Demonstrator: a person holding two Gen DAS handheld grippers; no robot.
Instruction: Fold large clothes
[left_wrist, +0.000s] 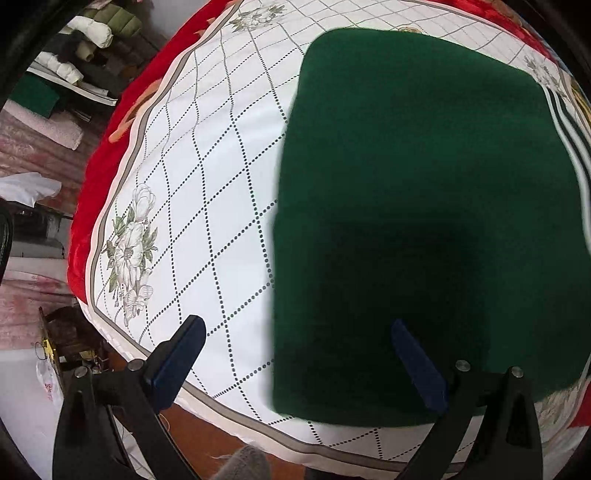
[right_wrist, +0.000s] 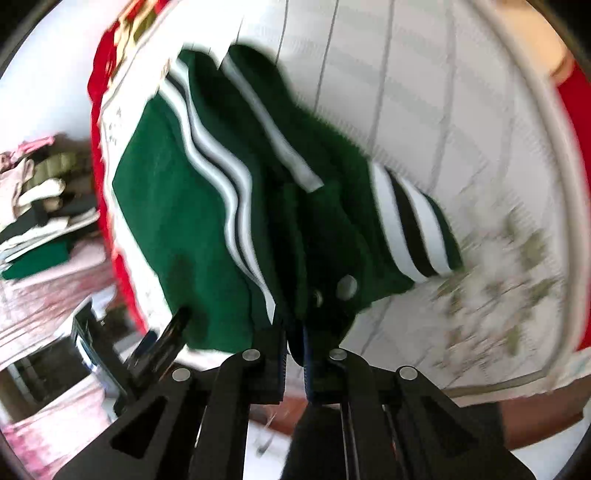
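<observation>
Green jacket (right_wrist: 207, 206) hangs lengthwise, seemingly, from right gripper (right_wrist: 295, 350).

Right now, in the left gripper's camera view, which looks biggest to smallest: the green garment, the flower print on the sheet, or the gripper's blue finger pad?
1. Green garment, by far.
2. Flower print and blue finger pad look alike; the pad's nearness makes ranking unsure.

The left wrist view looks down from above the near bed (left_wrist: 221, 184) edge; the right wrist view sits very close. Both views share the green jacket (left_wrist: 424, 221).
</observation>
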